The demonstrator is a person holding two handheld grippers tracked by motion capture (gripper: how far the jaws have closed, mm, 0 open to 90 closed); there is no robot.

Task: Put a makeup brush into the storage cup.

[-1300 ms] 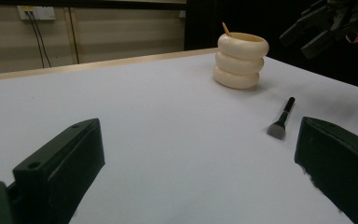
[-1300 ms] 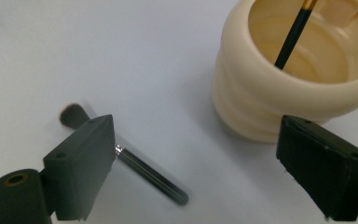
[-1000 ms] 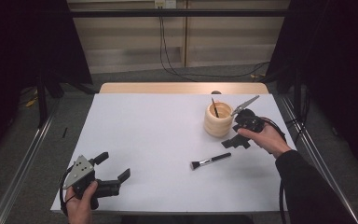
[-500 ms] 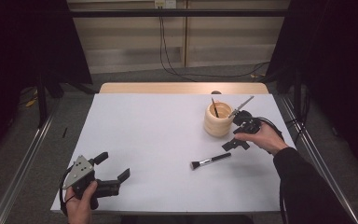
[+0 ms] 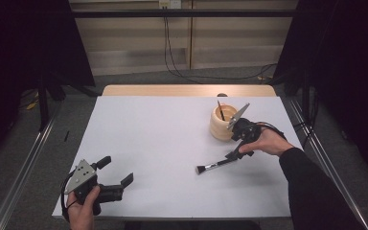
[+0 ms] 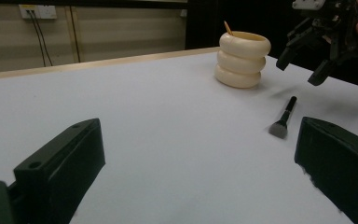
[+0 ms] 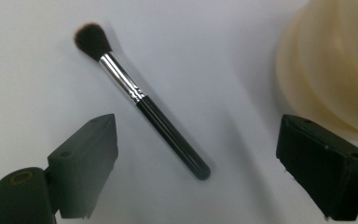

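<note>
A black makeup brush (image 5: 214, 166) with a silver ferrule lies flat on the white table (image 5: 153, 143), bristles pointing toward the person's left. In the right gripper view, the brush (image 7: 142, 100) lies slantwise between the two wide-apart jaws. My right gripper (image 5: 237, 149) is open and hovers above the handle end, tilted downward, touching nothing. A cream ribbed holder (image 5: 223, 124) stands just behind it, with one thin brush (image 5: 220, 110) standing inside. My left gripper (image 5: 116, 170) is open near the front left corner, holding nothing.
The left gripper view looks across the table at the holder (image 6: 242, 58), the lying brush (image 6: 283, 119) and the right gripper (image 6: 302, 66) above it. A wooden strip (image 5: 187, 90) borders the table's far edge. Metal rails (image 5: 24, 163) run along both sides.
My right gripper has moved from beside the holder toward the person and down, over the brush handle. The left gripper has stayed put.
</note>
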